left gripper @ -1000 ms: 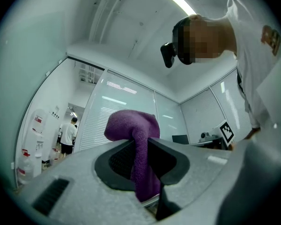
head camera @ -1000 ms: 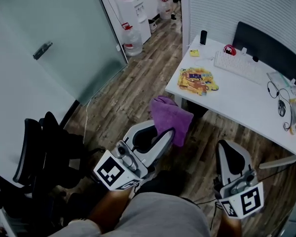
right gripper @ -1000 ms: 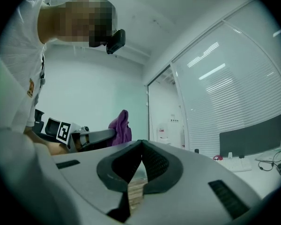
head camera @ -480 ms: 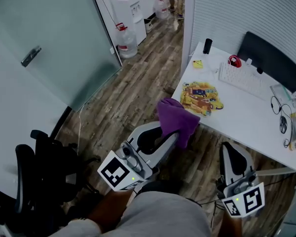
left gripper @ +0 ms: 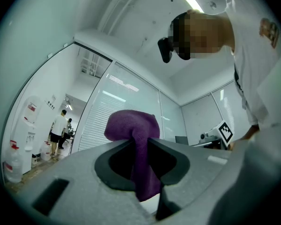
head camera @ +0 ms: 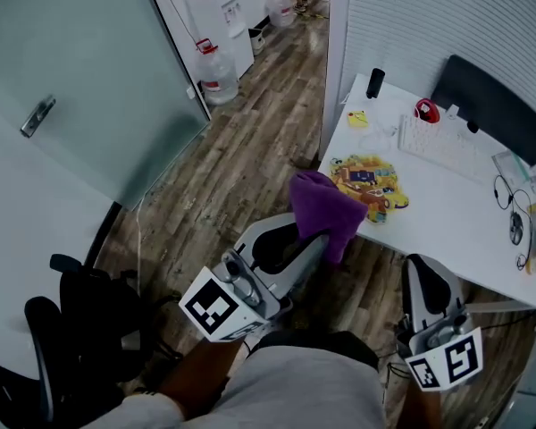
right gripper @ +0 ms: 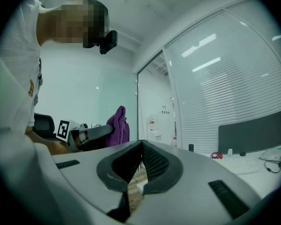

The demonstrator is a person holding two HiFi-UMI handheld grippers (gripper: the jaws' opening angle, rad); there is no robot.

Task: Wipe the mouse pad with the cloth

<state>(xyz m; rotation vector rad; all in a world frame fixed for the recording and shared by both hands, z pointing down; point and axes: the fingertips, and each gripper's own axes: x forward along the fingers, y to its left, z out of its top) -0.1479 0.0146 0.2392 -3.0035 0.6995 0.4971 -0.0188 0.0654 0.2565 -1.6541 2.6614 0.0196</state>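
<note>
Pinching the purple cloth between its fingers, our left gripper holds it up above the wooden floor. The fabric is bunched above the tips, and a tail hangs down through the hollow between them. In the head view the cloth sits just at the near corner of the white tabletop; we cannot tell whether it touches. The mouse pad, colourfully printed, lies flat on that corner, with a keyboard farther back and a wired mouse well off to the right. Our right gripper sits lower, apart from the tabletop. Its fingers are pressed together with nothing between them.
</note>
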